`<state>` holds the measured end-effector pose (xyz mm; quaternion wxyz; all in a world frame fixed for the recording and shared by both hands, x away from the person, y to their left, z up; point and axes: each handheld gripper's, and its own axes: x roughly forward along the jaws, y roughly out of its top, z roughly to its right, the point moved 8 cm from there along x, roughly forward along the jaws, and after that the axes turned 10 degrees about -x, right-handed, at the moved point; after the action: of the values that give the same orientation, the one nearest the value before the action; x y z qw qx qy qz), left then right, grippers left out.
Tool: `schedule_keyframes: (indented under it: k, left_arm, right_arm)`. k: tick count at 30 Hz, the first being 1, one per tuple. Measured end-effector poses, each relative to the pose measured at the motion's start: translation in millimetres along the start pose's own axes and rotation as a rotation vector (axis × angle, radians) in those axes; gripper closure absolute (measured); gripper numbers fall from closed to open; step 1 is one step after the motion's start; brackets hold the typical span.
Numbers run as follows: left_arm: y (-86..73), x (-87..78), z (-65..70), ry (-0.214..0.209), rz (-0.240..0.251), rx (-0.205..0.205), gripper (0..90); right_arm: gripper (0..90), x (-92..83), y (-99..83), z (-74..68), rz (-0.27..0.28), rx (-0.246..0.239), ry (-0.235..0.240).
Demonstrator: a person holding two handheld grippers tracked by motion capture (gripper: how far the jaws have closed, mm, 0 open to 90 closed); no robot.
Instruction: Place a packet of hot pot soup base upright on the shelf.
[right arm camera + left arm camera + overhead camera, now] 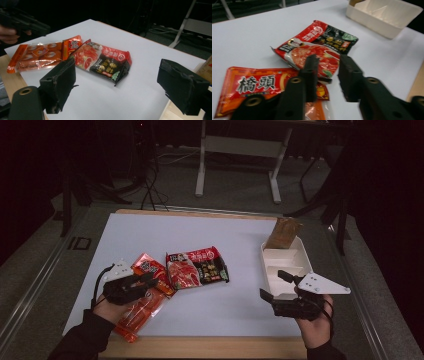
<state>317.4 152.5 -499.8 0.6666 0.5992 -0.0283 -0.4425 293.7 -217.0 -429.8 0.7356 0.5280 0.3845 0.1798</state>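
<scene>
Looks like a lab / recording setup, not a home or kitchen. Evidence: a white work board [200, 235] w/ a pale wood edge sits on grey carpet-type floor, metal rails running along both sides; room is dark around it, lit mainly over the board. Behind it: white legs of an adjustable desk frame [240, 165], black stand legs, loose cables [150, 185] trailing on the floor. Food packs laid out like test props.
</scene>
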Motion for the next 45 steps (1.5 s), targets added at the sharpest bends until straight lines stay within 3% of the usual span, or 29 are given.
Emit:
schedule_keyframes:
  k: [1, 3, 6, 10, 17, 23, 29, 32, 38, 45]
  left_arm:
    - [6.5, 6.0, -5.3, 0.018, -0.001, -0.004, 73.8]
    - [9.5, 12.4, -9.0, 0.026, -0.012, 0.001, 87.6]
    - [12.0, 23.7, -16.0, 0.053, -0.037, 0.005, 89.6]
    - [16.4, 39.9, -25.0, 0.063, -0.071, -0.003, 89.9]
    - [27.4, 69.2, -41.2, 0.090, -0.118, 0.028, 90.0]
    - [32.1, 92.5, -56.7, 0.115, -0.174, 0.031, 90.0]
    - [34.9, 113.7, -71.4, 0.150, -0.184, 0.024, 90.0]
    - [36.2, 122.5, -77.0, 0.161, -0.209, 0.024, 90.0]
    - [37.6, 139.6, -91.3, 0.217, -0.269, 0.073, 90.0]
    - [32.9, 152.2, -104.8, 0.244, -0.314, 0.060, 90.0]
  right_arm:
    - [15.1, 0.0, 0.0, 0.0, 0.000, 0.000, 0.000]
    - [15.3, -1.1, -2.0, 0.5, 0.008, -0.009, 0.000]
    - [15.4, -1.9, -1.7, 1.8, 0.013, -0.029, -0.016]
    - [15.3, -1.0, -3.0, -0.7, 0.004, -0.034, -0.005]
    - [15.3, 2.0, -5.8, -6.6, 0.007, -0.042, 0.017]
    - [15.3, 5.3, -8.6, -9.8, -0.001, -0.045, 0.037]
    - [15.3, 10.9, -14.1, -13.6, -0.022, -0.053, 0.068]
    - [15.3, 12.4, -16.0, -16.2, -0.027, -0.055, 0.083]
    - [15.3, 15.0, -18.3, -18.0, -0.030, -0.051, 0.111]
    - [15.3, 16.6, -21.8, -19.3, -0.034, -0.059, 0.129]
